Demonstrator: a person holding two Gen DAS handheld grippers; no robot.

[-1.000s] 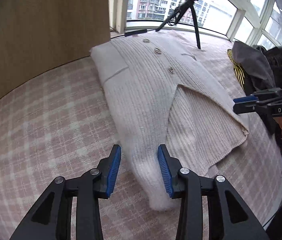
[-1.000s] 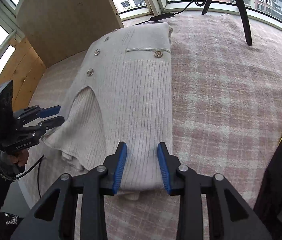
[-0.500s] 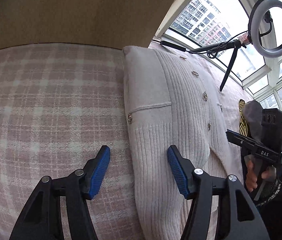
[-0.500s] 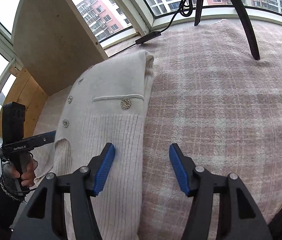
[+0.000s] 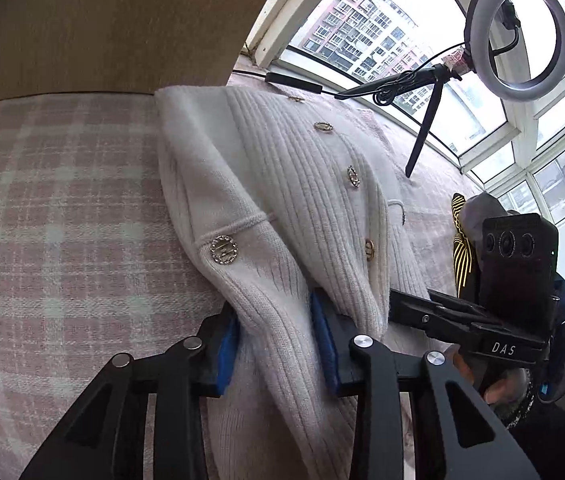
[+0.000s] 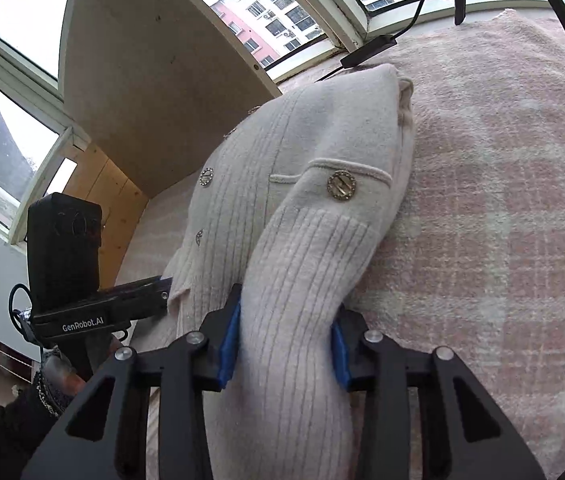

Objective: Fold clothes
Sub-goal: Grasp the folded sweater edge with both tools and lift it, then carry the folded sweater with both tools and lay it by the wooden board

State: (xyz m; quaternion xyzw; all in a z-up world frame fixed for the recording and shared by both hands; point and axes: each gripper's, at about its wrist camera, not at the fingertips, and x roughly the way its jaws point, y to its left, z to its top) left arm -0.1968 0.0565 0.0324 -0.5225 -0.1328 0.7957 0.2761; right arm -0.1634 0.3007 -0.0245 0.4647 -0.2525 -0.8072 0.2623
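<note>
Both tongs are clamped on the cream ribbed cardigan (image 5: pixel 282 184): the left gripper (image 5: pixel 278 344) pinches a bunched fold of knit along one long side, and the right gripper (image 6: pixel 284 344) pinches a like fold along the opposite side, blue pads pressed into the wool. One cardigan lies on the pink checked cloth (image 5: pixel 54 216), its long axis running away from both cameras toward the window, far end near the sill, near end lifted into the two grips. Beyond it stands one ring lamp (image 5: pixel 518 36) on a black tripod. A striped yellow and black cloth (image 5: pixel 460 240) lies just right of the cardigan in the left view. Two pockets show, one per side, each with one round jewelled button (image 5: pixel 224 250); four smaller buttons run down the front band in the left view.
</note>
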